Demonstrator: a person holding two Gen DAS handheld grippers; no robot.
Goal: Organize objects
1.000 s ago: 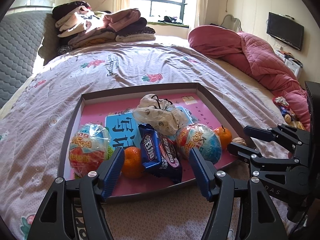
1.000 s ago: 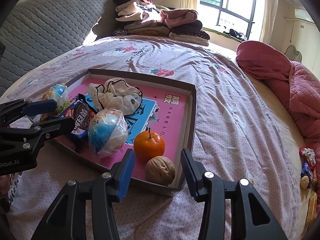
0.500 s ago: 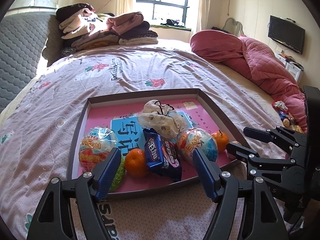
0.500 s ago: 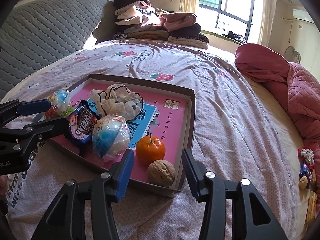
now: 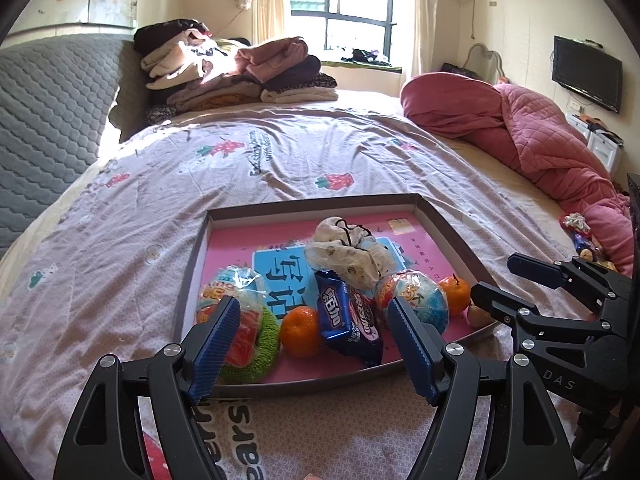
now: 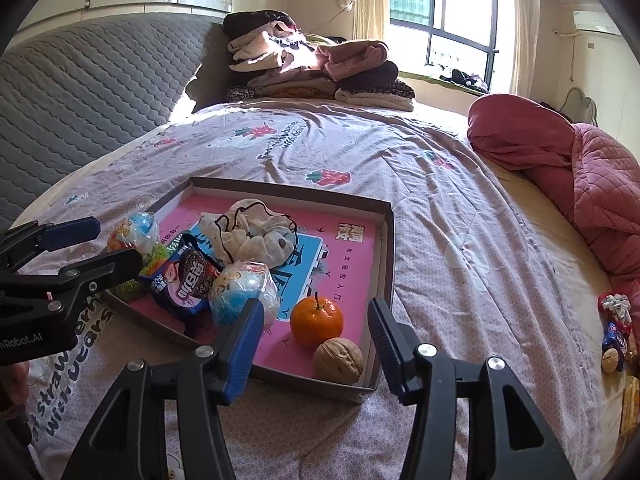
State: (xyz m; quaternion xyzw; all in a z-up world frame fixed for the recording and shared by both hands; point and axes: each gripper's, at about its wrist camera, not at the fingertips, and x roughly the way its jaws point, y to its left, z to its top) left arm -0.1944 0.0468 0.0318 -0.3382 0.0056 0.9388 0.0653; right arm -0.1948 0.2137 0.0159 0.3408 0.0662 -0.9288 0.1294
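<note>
A shallow box tray with a pink bottom lies on the bed; its rim also shows in the right wrist view. In it lie a blue cookie packet, two oranges, a walnut, two wrapped balls, a green scrubber and a white cloth bundle. My left gripper is open and empty, just before the tray's near edge. My right gripper is open and empty, over the tray's near corner by the walnut.
A pink quilt lies heaped at the right. Folded clothes are stacked at the head of the bed. Loose snacks lie on the bed at the right edge. A grey padded headboard stands at the left.
Both grippers have drawn back and up from the tray; the tray and its contents look smaller and farther off. Both stay open and empty.
</note>
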